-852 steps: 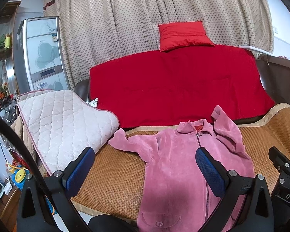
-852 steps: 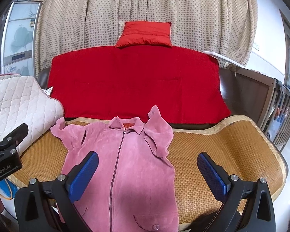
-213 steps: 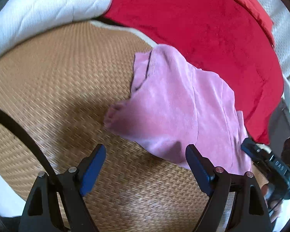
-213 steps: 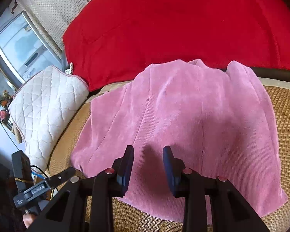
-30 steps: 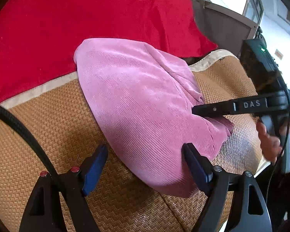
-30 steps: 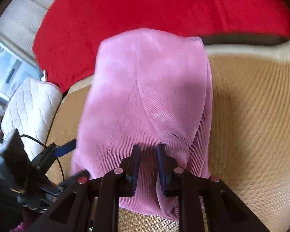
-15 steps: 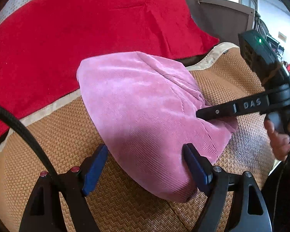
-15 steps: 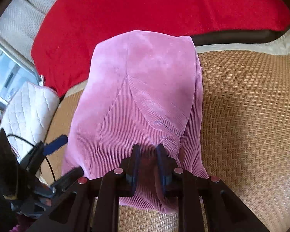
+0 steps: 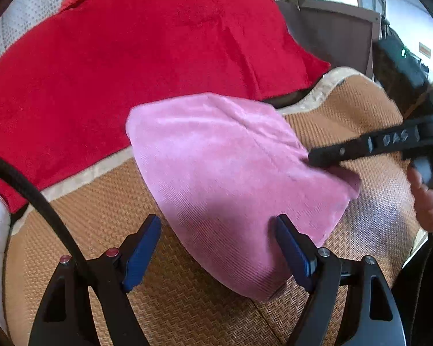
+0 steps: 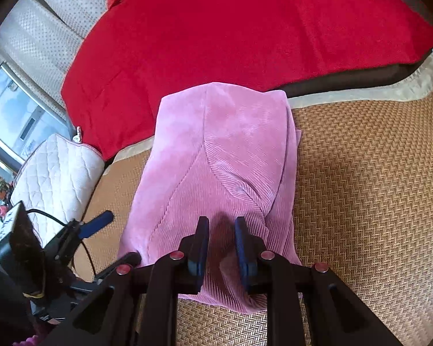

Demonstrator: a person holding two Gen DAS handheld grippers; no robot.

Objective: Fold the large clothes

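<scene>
The pink corduroy jacket (image 9: 230,178) lies folded into a narrow bundle on the woven rattan mat (image 9: 187,302); it also shows in the right wrist view (image 10: 216,173). My left gripper (image 9: 216,248) is open and empty, its blue pads on either side of the bundle's near left edge. My right gripper (image 10: 221,245) is nearly shut, pinching a fold of the jacket at its near end. It shows in the left wrist view as a black bar (image 9: 360,150) at the jacket's right edge.
A red blanket (image 9: 129,43) covers the sofa back behind the mat (image 10: 360,187). A white quilted cushion (image 10: 57,173) lies at the left end. A cabinet (image 10: 11,121) stands far left. A dark wooden armrest (image 9: 331,28) is at the right.
The right gripper's jaws have spread slightly while still on the fold. The left gripper has drawn back and turned a little; the jacket bundle has barely shifted.
</scene>
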